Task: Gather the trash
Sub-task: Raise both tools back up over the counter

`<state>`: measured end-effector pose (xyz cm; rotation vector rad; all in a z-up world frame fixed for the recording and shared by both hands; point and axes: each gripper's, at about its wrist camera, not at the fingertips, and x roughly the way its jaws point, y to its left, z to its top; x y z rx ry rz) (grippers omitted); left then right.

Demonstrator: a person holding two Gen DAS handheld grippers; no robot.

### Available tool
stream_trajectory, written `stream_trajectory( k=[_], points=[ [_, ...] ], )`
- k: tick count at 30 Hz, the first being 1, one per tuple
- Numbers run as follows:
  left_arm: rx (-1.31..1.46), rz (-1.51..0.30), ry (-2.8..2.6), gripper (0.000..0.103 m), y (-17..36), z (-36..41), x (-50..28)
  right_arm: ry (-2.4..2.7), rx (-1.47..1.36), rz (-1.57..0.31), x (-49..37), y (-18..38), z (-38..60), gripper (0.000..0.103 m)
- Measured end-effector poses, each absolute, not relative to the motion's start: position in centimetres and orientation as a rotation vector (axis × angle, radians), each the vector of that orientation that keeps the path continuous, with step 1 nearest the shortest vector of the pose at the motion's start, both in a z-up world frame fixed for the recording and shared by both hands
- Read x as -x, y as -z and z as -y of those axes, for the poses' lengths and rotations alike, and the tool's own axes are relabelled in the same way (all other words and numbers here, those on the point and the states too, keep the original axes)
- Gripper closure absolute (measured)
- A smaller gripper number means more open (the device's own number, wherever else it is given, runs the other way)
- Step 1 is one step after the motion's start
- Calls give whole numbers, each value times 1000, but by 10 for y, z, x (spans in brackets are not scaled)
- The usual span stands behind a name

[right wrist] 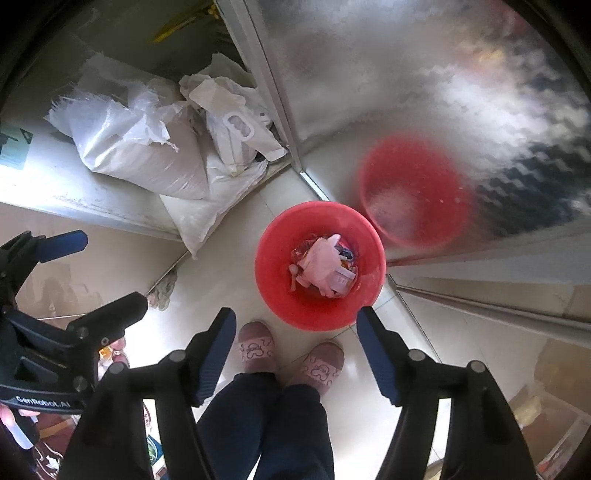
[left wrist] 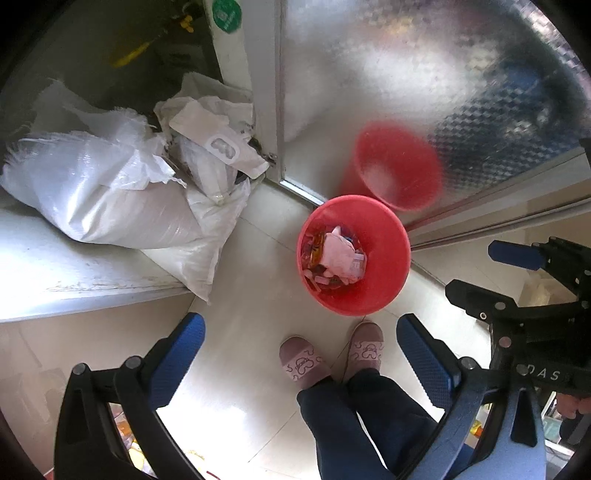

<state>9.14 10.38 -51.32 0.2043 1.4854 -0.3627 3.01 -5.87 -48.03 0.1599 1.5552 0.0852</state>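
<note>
**A:** Closest thing in the left wrist view is the left gripper (left wrist: 301, 345) itself, blue pads spread wide with nothing between them. Right gripper (right wrist: 296, 338) is the same, released and empty. Both hang over the slippers (right wrist: 256, 350) and the pale floor (right wrist: 236, 284).

**B:** How tight is it around the bin (right wrist: 320, 265)?

**A:** It stands on the floor just ahead of the slippers, tucked into the corner by the door frame (left wrist: 267, 110) and just beside the patterned metal panel (right wrist: 424, 81). Bare floor lies on the near and left sides. White sacks (left wrist: 110, 192) slump on a raised ledge (left wrist: 55, 273) to the left, and one hangs over its edge down to the floor.

**B:** Anything only one camera catches?

**A:** Left view has the right gripper at its right edge, plus a green round sticker (left wrist: 226, 14) up top. Right view shows the left gripper at its left edge and a mop head (right wrist: 162, 290) on the floor under the ledge.

**B:** And the bin?

**A:** Red, round, flared rim. Trash (right wrist: 325, 266) sits at the bottom: a crumpled pinkish-white wad, wrappers, what looks like a small white spoon. Its blurry red reflection (right wrist: 410, 192) shows in the panel.
</note>
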Motion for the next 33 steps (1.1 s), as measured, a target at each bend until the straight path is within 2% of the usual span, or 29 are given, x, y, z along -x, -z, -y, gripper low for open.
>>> stream_trajectory(
  k=[5, 9, 16, 21, 26, 33],
  points=[
    [-198, -1446, 341, 0, 466, -111, -83, -71, -164, -1524, -24, 443, 58, 37],
    [-188, -1412, 333, 0, 404, -121, -73, -80, -178, -1495, -16, 390, 56, 36],
    [-142, -1291, 302, 0, 281, -135, -60, -107, -130, -1359, -4, 267, 54, 12],
    [-103, -1194, 298, 0, 208, -139, -56, -138, -88, -1244, -1, 188, 51, 2],
    [-143, -1090, 329, 0, 148, -131, -51, -147, -56, -1160, 1, 128, 56, 1],
    [-151, -1002, 377, 0, 98, -116, -57, -124, -71, -1060, 0, 77, 76, 1]
  ],
)
